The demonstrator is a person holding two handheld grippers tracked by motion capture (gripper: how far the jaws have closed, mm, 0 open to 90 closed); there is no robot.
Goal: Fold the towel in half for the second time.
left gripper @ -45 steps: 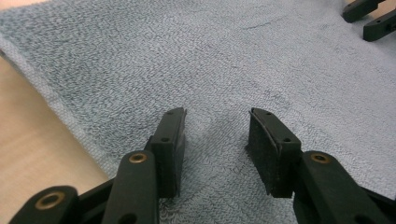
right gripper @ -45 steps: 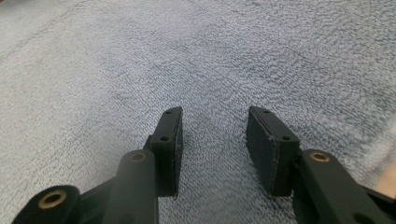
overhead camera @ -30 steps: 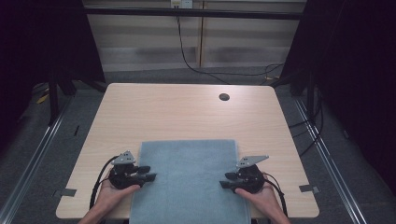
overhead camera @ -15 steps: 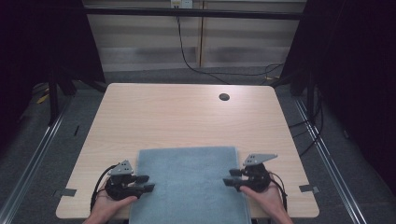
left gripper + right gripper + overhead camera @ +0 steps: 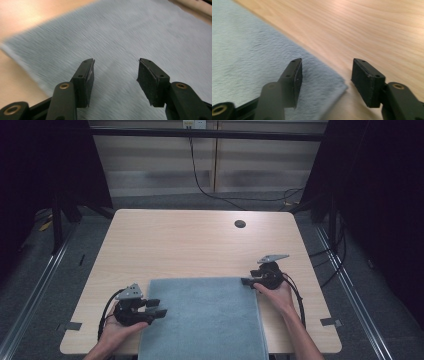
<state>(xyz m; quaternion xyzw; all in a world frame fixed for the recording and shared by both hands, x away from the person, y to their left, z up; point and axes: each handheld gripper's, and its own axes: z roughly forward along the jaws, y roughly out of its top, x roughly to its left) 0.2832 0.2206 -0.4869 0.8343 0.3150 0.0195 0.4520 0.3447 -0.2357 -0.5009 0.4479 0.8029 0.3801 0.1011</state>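
A grey-blue towel lies flat on the wooden table, its near end hanging over the front edge. My left gripper rests at the towel's left edge; in the left gripper view its jaws stand open over the towel, have just been opening, and nothing is between them. My right gripper sits at the towel's far right corner. In the right gripper view its jaws have also just been opening and straddle the towel corner without pressing on it.
A round dark grommet hole sits in the table's far right part. Bare wood stretches beyond the towel. Grey tape marks lie near the front corners. Cables run across the floor behind the table.
The towel slid slightly toward the front edge, then stopped. My right gripper let go of the right edge and moved away along it to the far corner. Both pairs of jaws stand wider.
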